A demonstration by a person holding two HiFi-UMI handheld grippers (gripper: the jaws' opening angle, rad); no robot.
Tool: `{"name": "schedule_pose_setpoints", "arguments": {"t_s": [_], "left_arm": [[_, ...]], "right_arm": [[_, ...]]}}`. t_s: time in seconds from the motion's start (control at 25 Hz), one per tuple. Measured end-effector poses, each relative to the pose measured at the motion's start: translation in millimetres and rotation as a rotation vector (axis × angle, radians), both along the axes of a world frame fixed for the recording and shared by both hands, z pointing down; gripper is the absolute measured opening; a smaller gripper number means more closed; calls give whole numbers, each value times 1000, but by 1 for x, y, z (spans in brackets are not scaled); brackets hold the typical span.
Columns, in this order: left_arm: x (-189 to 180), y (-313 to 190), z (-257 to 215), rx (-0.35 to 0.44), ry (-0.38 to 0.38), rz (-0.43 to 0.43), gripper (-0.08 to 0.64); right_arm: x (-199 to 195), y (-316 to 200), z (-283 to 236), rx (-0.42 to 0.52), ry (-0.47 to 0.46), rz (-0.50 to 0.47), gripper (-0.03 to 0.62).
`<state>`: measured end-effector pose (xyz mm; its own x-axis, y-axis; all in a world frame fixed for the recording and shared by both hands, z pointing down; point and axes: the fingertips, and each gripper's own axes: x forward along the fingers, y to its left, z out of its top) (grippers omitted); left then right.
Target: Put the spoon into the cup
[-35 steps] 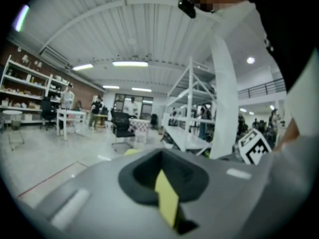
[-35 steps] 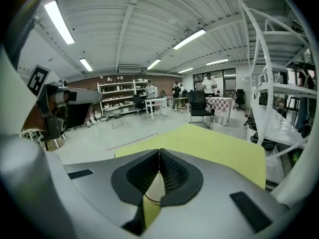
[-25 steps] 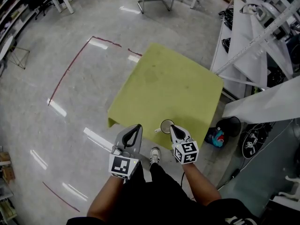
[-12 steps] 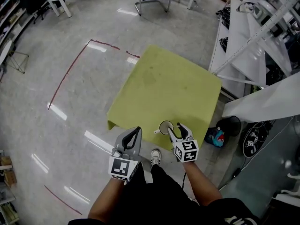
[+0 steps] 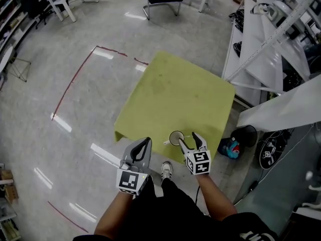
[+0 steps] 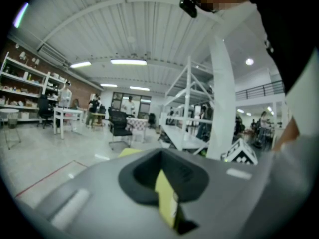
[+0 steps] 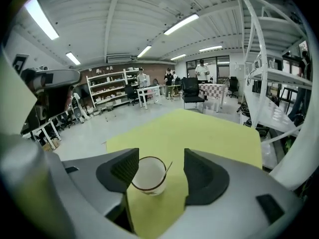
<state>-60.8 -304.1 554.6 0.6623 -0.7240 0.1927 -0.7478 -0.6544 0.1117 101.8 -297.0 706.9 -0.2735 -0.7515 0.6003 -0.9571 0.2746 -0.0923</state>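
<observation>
The right gripper (image 5: 188, 137) was shut a second ago. Its jaws have just been opening and now stand wide apart, gripping nothing. The spoon (image 7: 168, 167) leans free in the cup (image 7: 148, 176), touched by neither jaw.

The spoon (image 7: 168, 168) shows only a thin handle above the cup (image 7: 148, 177) rim; its bowl is hidden inside.

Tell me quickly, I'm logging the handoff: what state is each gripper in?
Left gripper: closed, holding nothing.
Right gripper: open, fingers just opened, nothing between them; cup with spoon stands just ahead.
</observation>
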Motion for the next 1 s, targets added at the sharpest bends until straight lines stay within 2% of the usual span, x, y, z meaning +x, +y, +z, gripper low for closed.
{"name": "schedule_pose_setpoints", "arguments": {"t_s": [0.32, 0.52, 0.64, 0.8, 1.0], "left_arm": [[10, -1, -21, 44, -5, 26, 6], [23, -1, -43, 93, 18, 54, 6], [23, 0, -53, 103, 30, 56, 6], [21, -5, -63, 124, 37, 61, 6], [22, -10, -80, 157, 57, 80, 6]], "right_arm": [[-9, -14, -93, 195, -3, -16, 243], [-11, -20, -159, 385, -7, 45, 101], [-19, -20, -189, 461, -20, 60, 26], [-25, -23, -211, 504, 5, 52, 8], [-30, -22, -220, 504, 5, 30, 6]]}}
